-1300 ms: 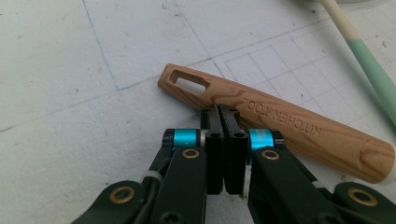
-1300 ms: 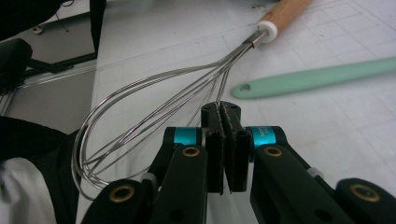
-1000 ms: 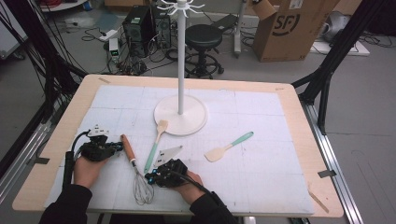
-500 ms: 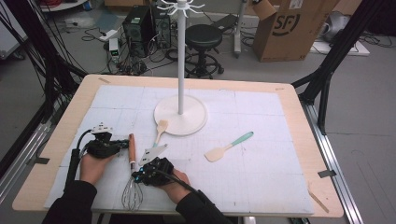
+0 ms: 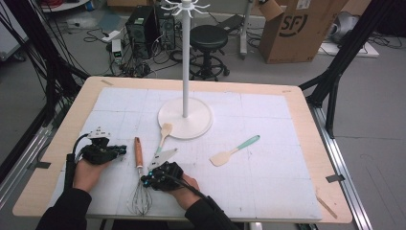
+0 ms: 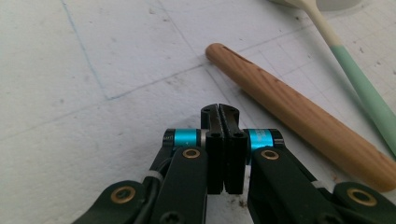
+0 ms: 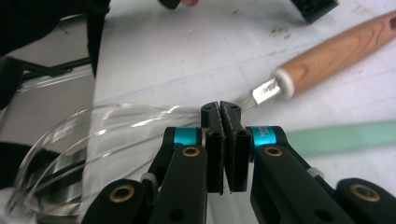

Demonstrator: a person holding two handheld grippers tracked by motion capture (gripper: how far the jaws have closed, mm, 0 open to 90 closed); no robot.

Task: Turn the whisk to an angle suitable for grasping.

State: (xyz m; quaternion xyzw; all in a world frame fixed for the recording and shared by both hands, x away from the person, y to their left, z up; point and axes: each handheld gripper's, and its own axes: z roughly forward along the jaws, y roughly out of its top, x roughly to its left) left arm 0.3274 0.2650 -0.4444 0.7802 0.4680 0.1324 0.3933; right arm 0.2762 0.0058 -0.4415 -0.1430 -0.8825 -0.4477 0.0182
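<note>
White gridded table mat: both tongs pressed together, empty. Wooden-handled wire whisk lies between left gripper and right gripper (wires just before the right's tips).

Left gripper sat low over the white gridded table mat, its two black jaws pressed flat together with nothing between them. Blue collars and brass-coloured pivots showed on either side of the jaws. A rounded light-brown wooden handle lay on the mat just right of the jaw tips, running diagonally from upper middle towards the lower right edge, not touching the jaws. Beyond it lay a utensil with a mint-green handle and cream neck, roughly parallel, close beside the wooden handle. Faint blue grid lines crossed the mat.
</note>
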